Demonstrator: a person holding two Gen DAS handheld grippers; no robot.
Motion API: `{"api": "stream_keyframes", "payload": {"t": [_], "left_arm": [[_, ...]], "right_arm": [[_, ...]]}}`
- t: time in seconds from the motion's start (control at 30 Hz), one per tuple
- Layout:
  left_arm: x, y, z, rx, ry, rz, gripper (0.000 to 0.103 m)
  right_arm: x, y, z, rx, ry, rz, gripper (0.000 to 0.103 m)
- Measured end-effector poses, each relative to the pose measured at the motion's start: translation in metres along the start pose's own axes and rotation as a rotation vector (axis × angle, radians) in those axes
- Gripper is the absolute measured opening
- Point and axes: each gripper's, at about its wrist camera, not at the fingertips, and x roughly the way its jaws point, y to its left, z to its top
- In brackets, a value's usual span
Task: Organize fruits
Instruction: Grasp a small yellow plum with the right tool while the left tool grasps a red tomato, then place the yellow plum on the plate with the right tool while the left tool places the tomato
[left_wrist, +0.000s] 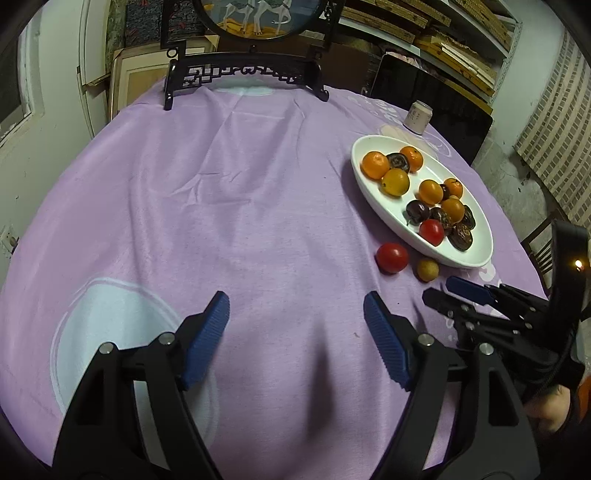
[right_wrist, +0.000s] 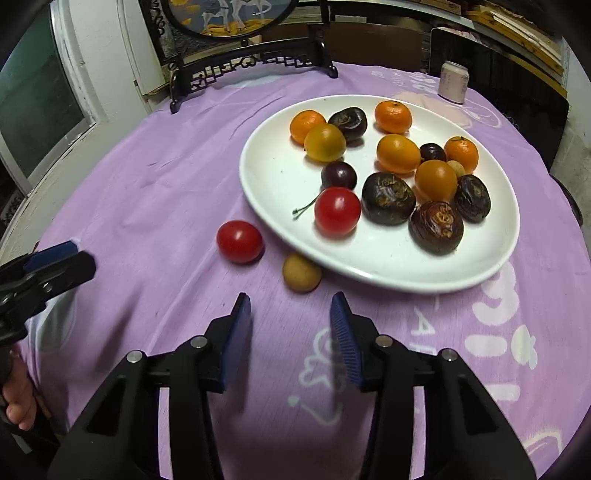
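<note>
A white oval plate (right_wrist: 280, 173) (left_wrist: 395, 212) on the purple tablecloth holds several oranges, dark wrinkled fruits, plums and a red tomato (right_wrist: 337, 211). A second red tomato (right_wrist: 240, 241) (left_wrist: 392, 257) and a small tan fruit (right_wrist: 301, 272) (left_wrist: 427, 269) lie on the cloth just off the plate's near rim. My right gripper (right_wrist: 291, 306) is open and empty, just short of the tan fruit; it also shows in the left wrist view (left_wrist: 448, 291). My left gripper (left_wrist: 295, 310) is open and empty over bare cloth, left of the fruits; its tip shows in the right wrist view (right_wrist: 62, 262).
A pale drink can (right_wrist: 453, 82) (left_wrist: 417, 117) stands beyond the plate. A black carved stand with a round picture (left_wrist: 243, 74) (right_wrist: 251, 62) sits at the table's far edge. Shelves and a wall lie behind. A white ring print (left_wrist: 110, 295) marks the cloth at near left.
</note>
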Motion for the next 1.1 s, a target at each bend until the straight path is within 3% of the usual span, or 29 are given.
{"api": "stream_keyframes", "payload": {"t": [0.07,0.3,0.47,0.8,0.97,1.1], "left_arm": [[0.000,0.002,0.000,-0.002,-0.001,-0.004,0.077],[0.004,-0.007,0.002,0.020,0.006,-0.004,0.077],[0.011,-0.025,0.008,0.059,0.020,0.001,0.077],[0.049,-0.098,0.020,0.225,0.039,-0.016,0.076],[0.076,-0.110,0.023,0.239,0.098,0.007,0.052],[0.091,-0.110,0.025,0.232,0.128,0.033,0.051]], "right_arm": [[0.005,0.001,0.004,-0.005,0.001,-0.006,0.045],[0.018,-0.001,0.012,-0.018,-0.007,-0.022,0.024],[-0.004,-0.013,-0.003,0.015,-0.014,0.028,0.024],[-0.052,-0.059,-0.037,0.056,-0.059,0.013,0.024],[-0.060,-0.074,-0.044,0.085,-0.080,0.032,0.024],[-0.057,-0.082,-0.044,0.106,-0.079,0.047,0.024]]}}
